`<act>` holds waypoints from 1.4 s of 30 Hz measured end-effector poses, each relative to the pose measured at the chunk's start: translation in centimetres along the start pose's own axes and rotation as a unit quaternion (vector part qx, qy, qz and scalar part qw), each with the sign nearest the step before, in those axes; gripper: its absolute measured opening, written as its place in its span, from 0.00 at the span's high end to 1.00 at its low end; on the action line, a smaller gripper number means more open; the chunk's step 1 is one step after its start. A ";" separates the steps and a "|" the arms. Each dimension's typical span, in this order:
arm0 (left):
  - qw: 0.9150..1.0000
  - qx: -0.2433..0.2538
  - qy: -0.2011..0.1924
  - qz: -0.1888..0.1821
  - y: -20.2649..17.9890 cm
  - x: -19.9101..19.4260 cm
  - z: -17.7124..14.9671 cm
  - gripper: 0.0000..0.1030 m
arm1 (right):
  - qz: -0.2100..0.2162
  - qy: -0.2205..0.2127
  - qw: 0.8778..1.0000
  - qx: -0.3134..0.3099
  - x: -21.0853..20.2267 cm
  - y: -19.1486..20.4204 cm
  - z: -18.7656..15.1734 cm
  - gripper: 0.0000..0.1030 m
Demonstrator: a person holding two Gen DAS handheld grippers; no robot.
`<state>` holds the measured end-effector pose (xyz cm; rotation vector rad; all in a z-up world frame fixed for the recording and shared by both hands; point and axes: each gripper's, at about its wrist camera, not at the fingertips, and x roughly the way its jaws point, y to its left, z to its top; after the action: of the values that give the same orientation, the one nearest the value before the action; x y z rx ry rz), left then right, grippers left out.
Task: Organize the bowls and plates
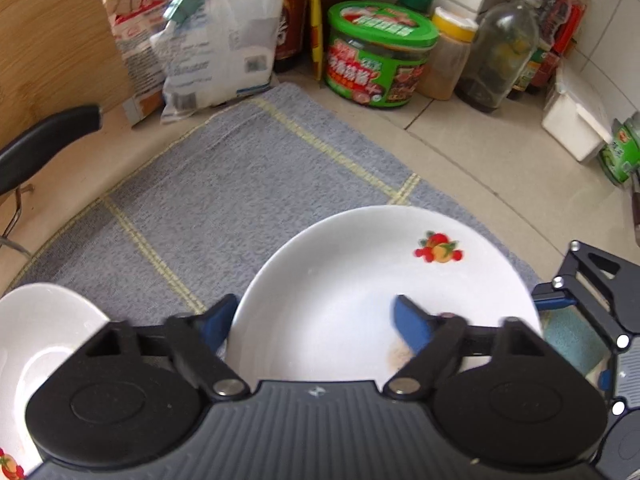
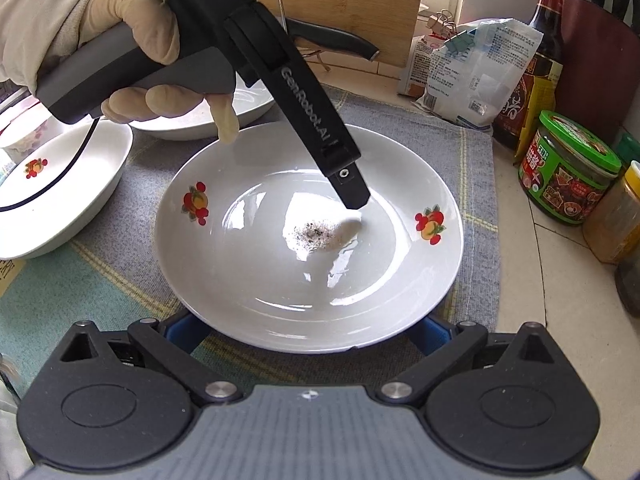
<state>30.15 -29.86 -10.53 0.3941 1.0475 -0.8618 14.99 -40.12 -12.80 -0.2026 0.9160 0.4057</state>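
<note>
A white plate with fruit prints (image 2: 256, 248) lies on the grey cloth (image 2: 132, 216), and it also shows in the left wrist view (image 1: 348, 280). My left gripper (image 1: 316, 320) is open, with one blue finger (image 1: 412, 328) over the plate's inside and the other (image 1: 216, 320) outside its rim. From the right wrist view the left gripper (image 2: 348, 188) reaches down into the plate's middle. My right gripper (image 2: 308, 332) is open, its fingers wide apart under the plate's near rim. A second white bowl (image 2: 60, 188) sits left of the plate, and a third (image 2: 224, 116) behind it.
Jars, bottles and a green-lidded tub (image 1: 376, 56) stand along the tiled back wall. Paper bags (image 1: 208, 40) lean on a wooden board (image 1: 52, 40). A black-handled pan (image 1: 44, 140) is at left. A white box (image 1: 576, 124) sits at right.
</note>
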 end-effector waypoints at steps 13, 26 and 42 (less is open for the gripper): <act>0.999 -0.010 -0.035 0.030 -1.0 -3.3 -0.4 0.11 | -0.007 0.000 1.000 0.006 -1.0 -0.4 -0.4 0.00; 0.986 -0.067 -0.115 0.105 -3.4 -11.6 -4.1 0.07 | 0.009 -0.031 0.999 0.035 -4.7 -1.8 -0.2 0.00; 0.966 -0.136 -0.154 0.158 -1.6 -17.2 -12.7 0.07 | -0.006 -0.093 0.995 0.022 -5.9 3.0 4.3 0.00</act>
<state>17.58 -15.15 -1.31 0.1803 0.7733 -0.4648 13.67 -37.43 -5.54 -0.1280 0.7389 0.3862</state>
